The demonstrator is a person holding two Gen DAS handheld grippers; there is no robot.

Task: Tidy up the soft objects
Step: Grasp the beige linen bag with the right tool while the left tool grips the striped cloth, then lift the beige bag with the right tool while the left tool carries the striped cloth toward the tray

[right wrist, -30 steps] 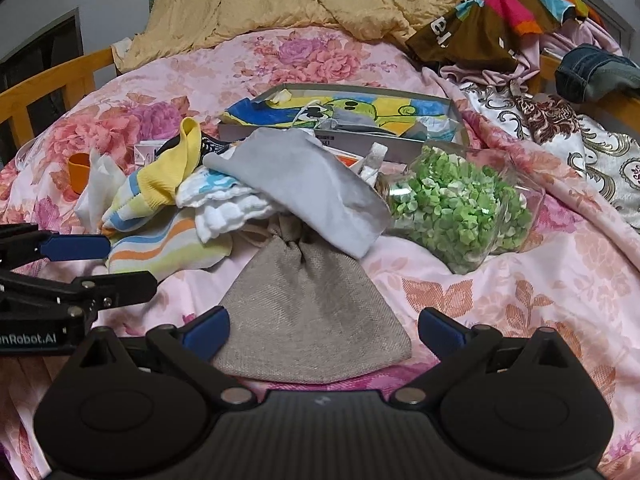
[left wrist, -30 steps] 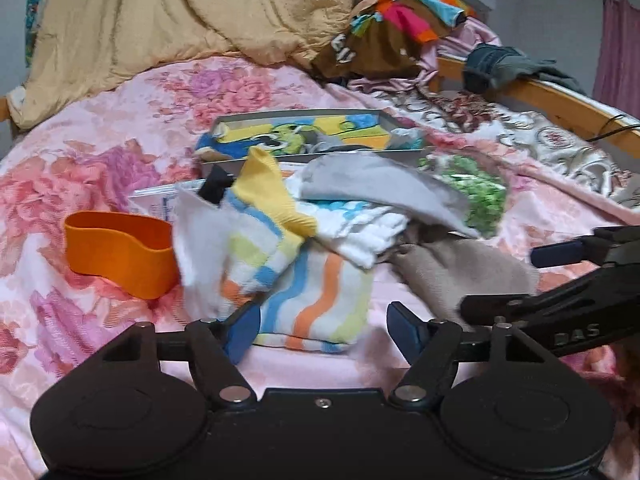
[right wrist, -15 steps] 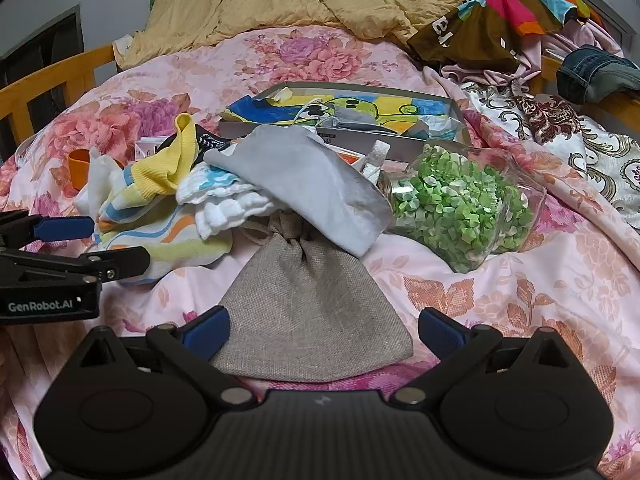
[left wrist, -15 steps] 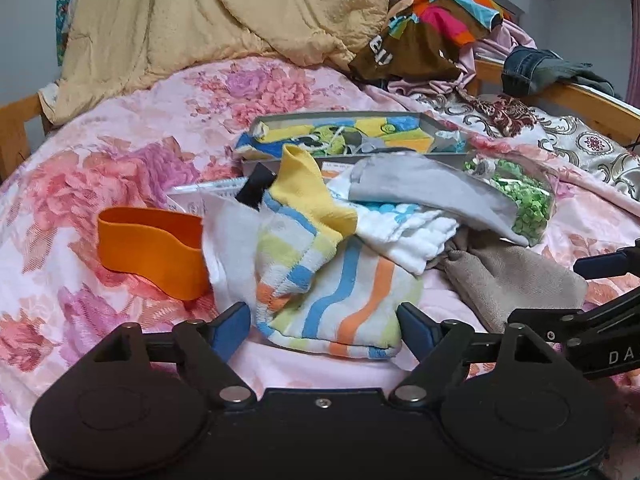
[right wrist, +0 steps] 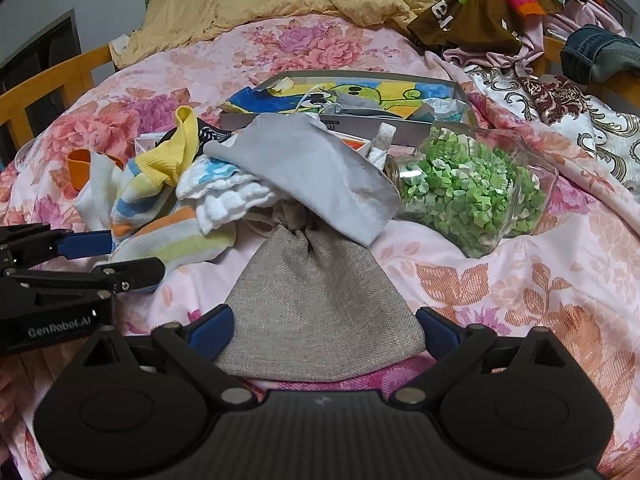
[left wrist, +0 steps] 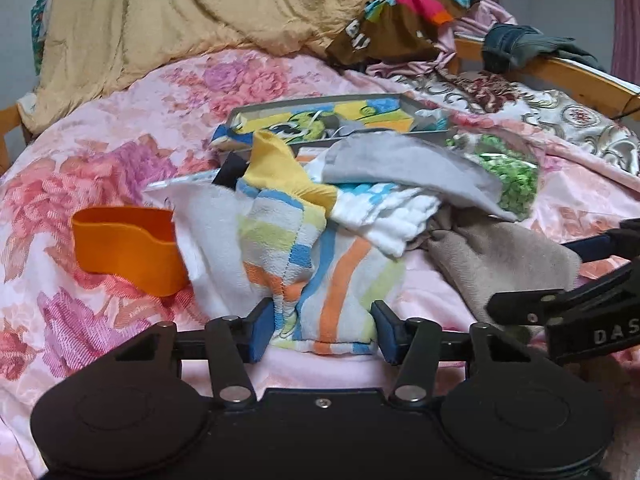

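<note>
A pile of soft things lies on the flowered bed. A striped towel [left wrist: 340, 280] with orange, blue and yellow bands is nearest my left gripper [left wrist: 323, 330], whose open jaws stand either side of its near edge. A yellow-toed striped sock [left wrist: 280, 184] and a white cloth [left wrist: 384, 212] lie on it. A grey cloth [right wrist: 308, 168] drapes over the neck of a beige linen pouch [right wrist: 320, 308]. My right gripper [right wrist: 324, 332] is open with the pouch's wide end between its jaws. The left gripper also shows in the right wrist view [right wrist: 108, 252].
An orange plastic cup [left wrist: 128, 244] lies left of the pile. A clear jar of green paper stars [right wrist: 468, 188] lies on its side at the right. A flat box with a cartoon cloth [right wrist: 352, 96] sits behind. Blankets and clothes heap at the back; wooden bed rails [right wrist: 52, 92] flank the bed.
My left gripper has moved forward and narrowed, so the striped towel's edge now sits between its jaws. My right gripper has barely moved over the linen pouch.
</note>
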